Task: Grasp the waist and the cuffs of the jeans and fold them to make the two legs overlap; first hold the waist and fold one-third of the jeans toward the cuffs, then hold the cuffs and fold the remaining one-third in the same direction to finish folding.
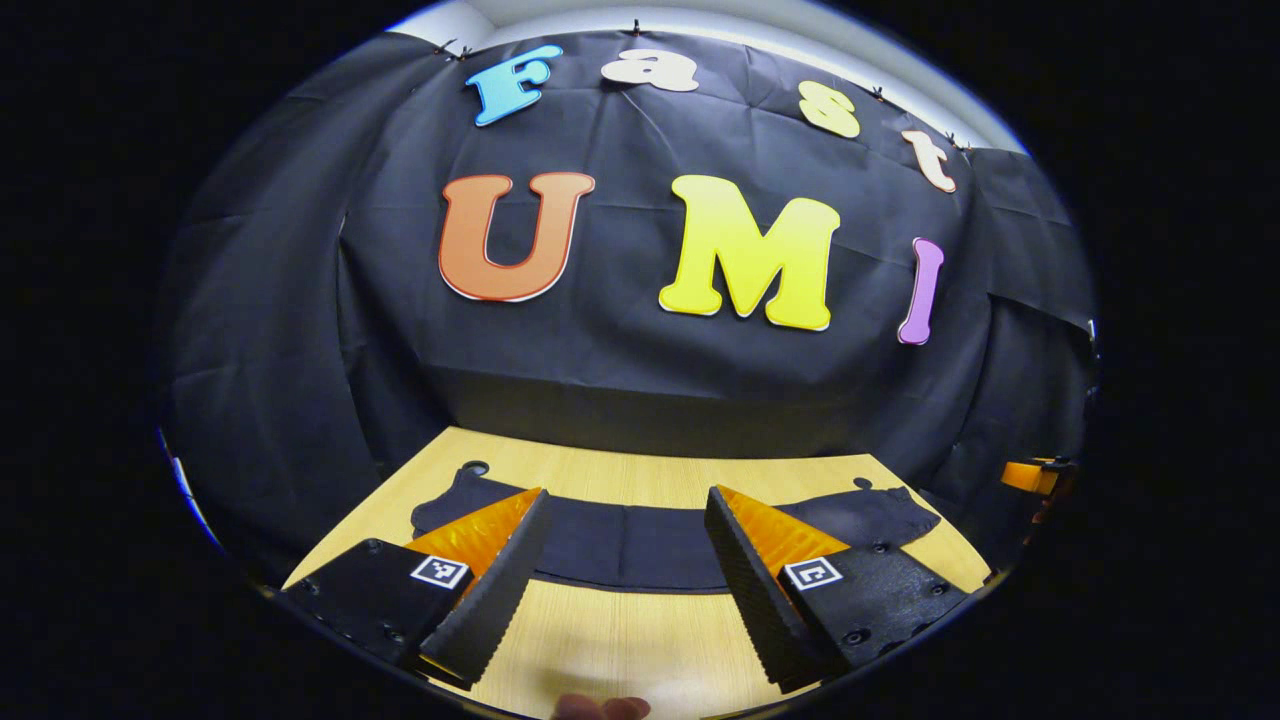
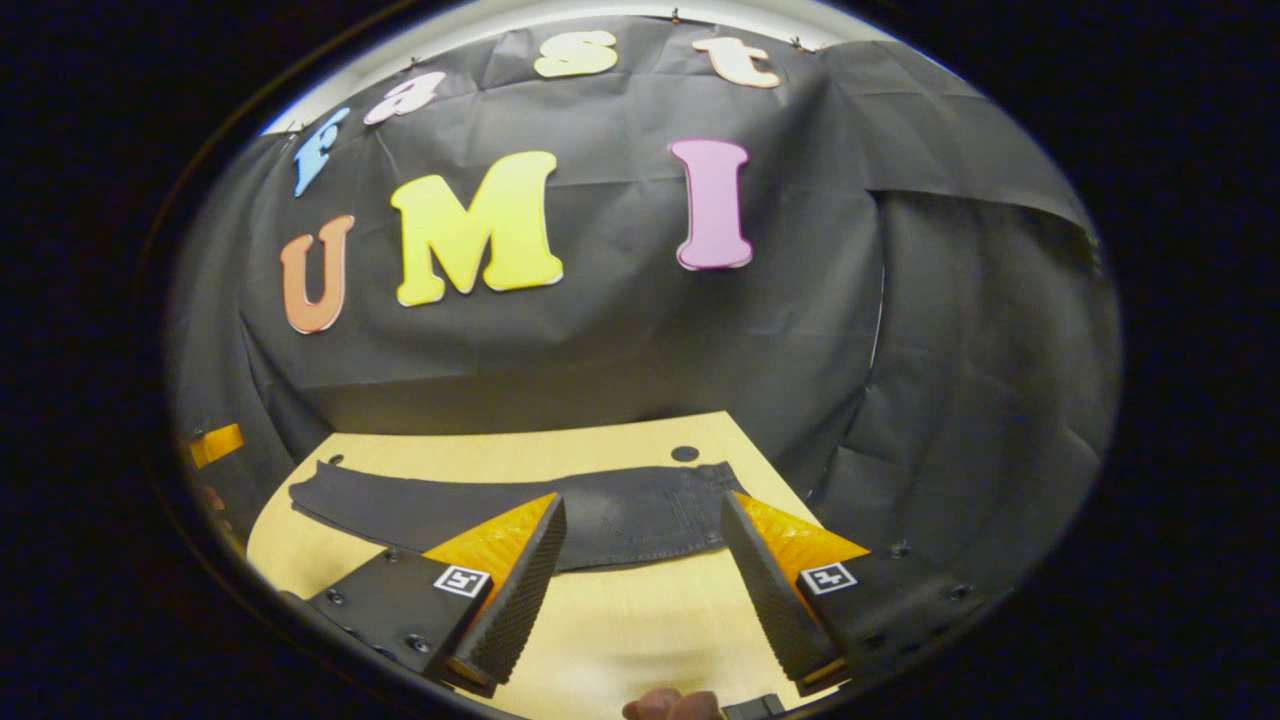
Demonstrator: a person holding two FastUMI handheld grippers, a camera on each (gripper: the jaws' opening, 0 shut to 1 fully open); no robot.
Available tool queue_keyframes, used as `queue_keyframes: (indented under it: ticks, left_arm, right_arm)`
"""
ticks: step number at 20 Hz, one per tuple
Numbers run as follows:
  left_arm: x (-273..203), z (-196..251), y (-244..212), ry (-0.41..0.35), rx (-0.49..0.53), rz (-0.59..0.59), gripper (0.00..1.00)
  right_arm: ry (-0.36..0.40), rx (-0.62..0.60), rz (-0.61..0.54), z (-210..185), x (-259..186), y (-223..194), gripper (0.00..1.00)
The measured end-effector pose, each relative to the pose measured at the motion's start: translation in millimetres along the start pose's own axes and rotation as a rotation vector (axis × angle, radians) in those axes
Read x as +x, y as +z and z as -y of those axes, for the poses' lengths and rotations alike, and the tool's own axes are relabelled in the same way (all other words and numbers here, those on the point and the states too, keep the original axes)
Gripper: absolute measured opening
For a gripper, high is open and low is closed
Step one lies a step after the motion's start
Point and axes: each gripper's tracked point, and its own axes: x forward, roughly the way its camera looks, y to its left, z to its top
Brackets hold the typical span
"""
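Dark jeans [image 1: 640, 545] lie flat in one long strip across the far half of the wooden table [image 1: 620, 640]. In the right gripper view the jeans [image 2: 500, 515] show a back pocket and the waist [image 2: 715, 500] at the right end, and the narrow cuffs [image 2: 305, 497] at the left end. My left gripper [image 1: 626, 500] is open above the table's near side, with the middle of the jeans beyond its fingers. My right gripper [image 2: 642, 500] is open too, facing the waist end. Neither one touches the cloth.
Bare tabletop [image 2: 620, 620] lies between the grippers and the jeans. Small dark holes [image 2: 684, 453] mark the table behind the jeans. An orange part of the other gripper [image 1: 1030, 475] sits at the right edge. A fingertip [image 2: 670, 705] shows at the bottom. Black cloth walls close in the table.
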Motion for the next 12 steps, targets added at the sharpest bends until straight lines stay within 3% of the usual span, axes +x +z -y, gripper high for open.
queue_keyframes:
  ticks: [1,6,8,9,12]
  left_arm:
    - [1.3,1.9,0.1,0.003,0.004,-0.006,0.99]
    - [10.9,9.4,-1.3,0.018,0.028,-0.049,0.99]
    - [13.9,8.0,-3.7,0.037,0.030,-0.064,0.99]
    - [13.8,6.6,-7.8,0.048,0.019,-0.079,0.99]
    - [14.9,5.5,-21.7,0.065,-0.017,-0.129,0.99]
  right_arm:
    - [-0.011,0.024,-0.021,11.7,15.4,-7.2,0.93]
    - [-0.093,0.221,-0.135,78.8,107.8,-51.6,0.97]
    - [-0.135,0.298,-0.179,104.2,144.1,-76.1,0.93]
    - [-0.152,0.330,-0.201,115.9,158.5,-86.9,0.98]
    - [-0.190,0.414,-0.242,137.8,192.9,-110.4,0.99]
